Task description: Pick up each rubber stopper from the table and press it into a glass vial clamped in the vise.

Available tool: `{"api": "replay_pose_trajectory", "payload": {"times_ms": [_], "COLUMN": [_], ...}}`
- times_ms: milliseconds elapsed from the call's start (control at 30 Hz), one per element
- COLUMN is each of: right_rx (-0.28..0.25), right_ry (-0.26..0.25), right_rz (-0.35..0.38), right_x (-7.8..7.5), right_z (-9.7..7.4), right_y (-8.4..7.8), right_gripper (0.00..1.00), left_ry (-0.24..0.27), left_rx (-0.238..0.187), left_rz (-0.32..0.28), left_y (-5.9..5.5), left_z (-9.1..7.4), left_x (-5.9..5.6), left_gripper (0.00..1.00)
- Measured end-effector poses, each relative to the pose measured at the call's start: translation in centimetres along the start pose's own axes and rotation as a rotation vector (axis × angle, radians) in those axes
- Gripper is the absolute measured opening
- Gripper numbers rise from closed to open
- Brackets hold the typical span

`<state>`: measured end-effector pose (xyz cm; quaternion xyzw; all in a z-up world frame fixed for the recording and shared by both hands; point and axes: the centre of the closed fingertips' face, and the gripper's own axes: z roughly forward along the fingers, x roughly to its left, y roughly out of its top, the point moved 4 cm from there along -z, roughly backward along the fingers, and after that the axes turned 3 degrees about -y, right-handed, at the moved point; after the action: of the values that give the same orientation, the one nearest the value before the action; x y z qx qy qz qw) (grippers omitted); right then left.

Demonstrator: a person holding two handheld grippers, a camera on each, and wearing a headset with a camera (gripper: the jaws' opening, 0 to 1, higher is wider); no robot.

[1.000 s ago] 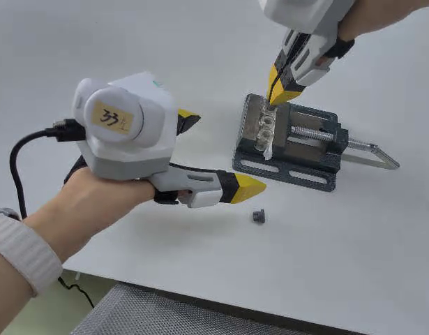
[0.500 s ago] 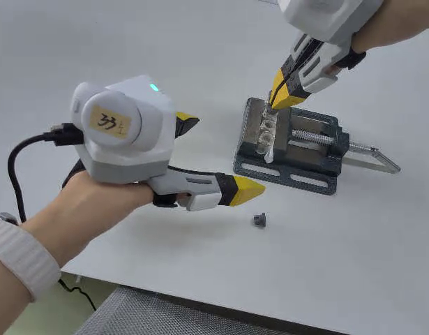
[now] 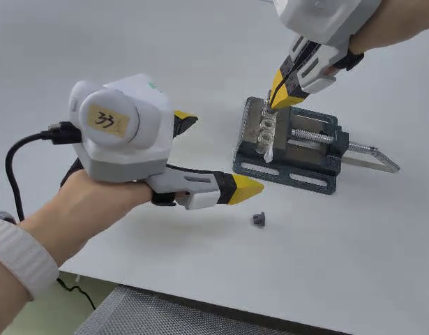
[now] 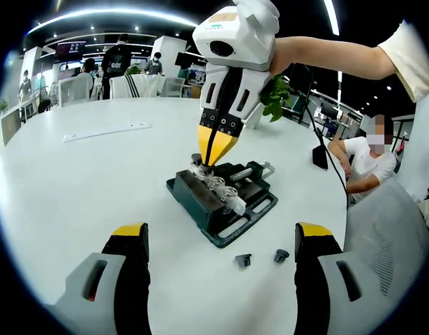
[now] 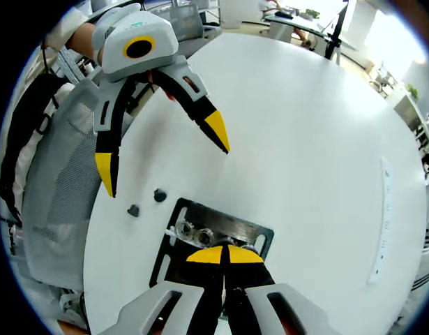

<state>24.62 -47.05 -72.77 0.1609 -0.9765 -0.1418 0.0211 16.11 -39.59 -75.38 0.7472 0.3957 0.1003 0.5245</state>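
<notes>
Right gripper [image 3: 275, 103] jaws pinched together, tips at end vial [image 3: 268, 122] in vise [image 3: 317, 160]. Left gripper [image 4: 221, 234] jaws wide; two stoppers [image 4: 243, 260] ahead between them. Risk: tilted push cracks vial.

- Head cam: up high on the near side of the vise [image 3: 312, 162], looks fwd & down at it, mid range.
- Left gripper cam: low, side-on to the vise, a bit further back.
- Right gripper cam: right over the vise, looks down, v. close.
- All 3 share the vise & the table [image 3: 374, 265] round it.
</notes>
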Motion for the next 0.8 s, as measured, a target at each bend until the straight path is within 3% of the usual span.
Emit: {"api": "replay_pose_trajectory", "payload": {"times_ms": [167, 233, 400, 633, 700, 800], "right_rx": [0.013, 0.014, 0.014, 0.01, 0.031, 0.048], "right_ry": [0.005, 0.006, -0.001, -0.01, -0.014, -0.02], "right_rz": [-0.003, -0.003, -0.012, 0.016, -0.027, -0.021], "right_x": [-0.4, -1.2, -0.2, -0.1, 0.0, 0.4], "right_z": [0.3, 0.7, 0.3, 0.1, 0.0, -0.1], "right_y": [0.0, -0.3, -0.1, -0.1, 0.1, 0.3], "right_gripper": [0.0, 0.0, 0.0, 0.0, 0.0, 0.0], "left_ry": [-0.002, -0.002, 0.0, 0.004, 0.003, 0.008], "left_rx": [-0.003, -0.001, -0.005, -0.006, -0.011, -0.017], "left_rz": [-0.002, 0.0, 0.001, 0.007, 0.009, 0.019], "left_y": [0.0, 0.0, 0.2, 0.4, 0.7, 1.2], "left_z": [0.1, 0.1, 0.1, -0.1, -0.2, -0.3], "left_x": [0.1, 0.1, 0.1, 0.1, 0.1, 0.1], "left_gripper": [0.85, 0.85, 0.85, 0.85, 0.85, 0.85]}}
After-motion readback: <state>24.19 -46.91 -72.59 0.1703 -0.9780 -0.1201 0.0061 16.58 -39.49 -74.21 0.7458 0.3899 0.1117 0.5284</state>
